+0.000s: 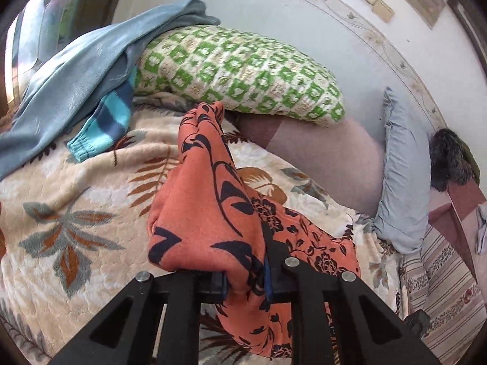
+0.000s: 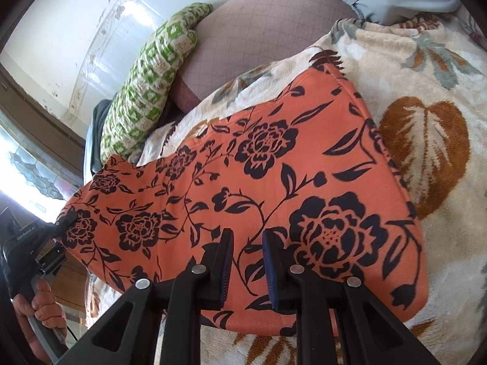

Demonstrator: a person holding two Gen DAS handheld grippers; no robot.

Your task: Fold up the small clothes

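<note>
Orange floral garment (image 2: 274, 167) between both jaws

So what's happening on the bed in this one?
A person is folding an orange floral garment on a leaf-print blanket. The left gripper is shut on a bunched corner, holding it up off the bed. The right gripper has the near edge between its narrowly parted fingers. A green patterned pillow lies behind.

Both tongs angle downward: left tongs (image 1: 246, 276) clamped, right tongs (image 2: 248, 269) nearly closed (pads slightly apart).
</note>
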